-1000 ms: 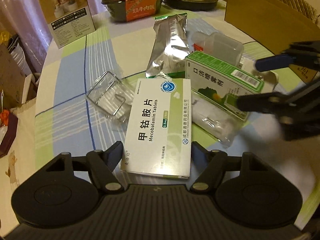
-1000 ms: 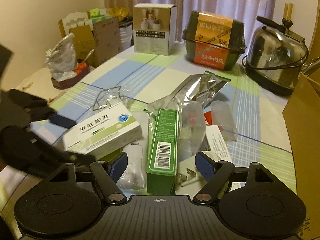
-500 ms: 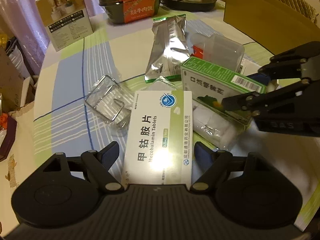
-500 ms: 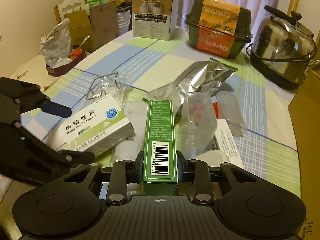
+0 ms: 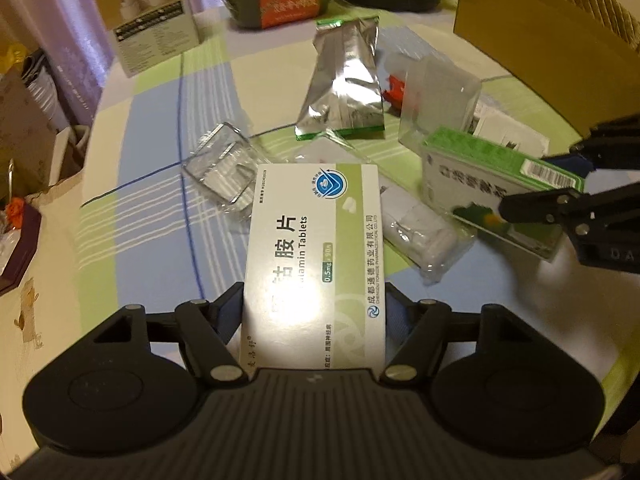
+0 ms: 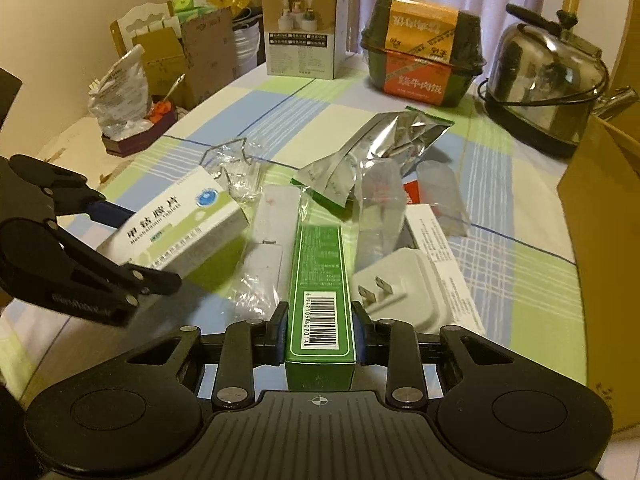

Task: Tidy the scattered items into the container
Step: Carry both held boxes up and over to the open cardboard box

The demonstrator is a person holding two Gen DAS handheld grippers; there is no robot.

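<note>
Two medicine boxes are gripped — the white tablet box is clamped by the left gripper, the green box by the right gripper. Both look lifted off the checked tablecloth, probably. One foil pouch and one white plug adapter are left lying nearby.

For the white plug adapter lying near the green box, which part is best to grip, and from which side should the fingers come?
Grip the white plug adapter across its two flat side faces, coming from above. It lies flat on the table with its two metal prongs pointing toward the green box, so stay behind the prongs. The paper leaflet beside it probably leaves little room for a low side approach.
</note>
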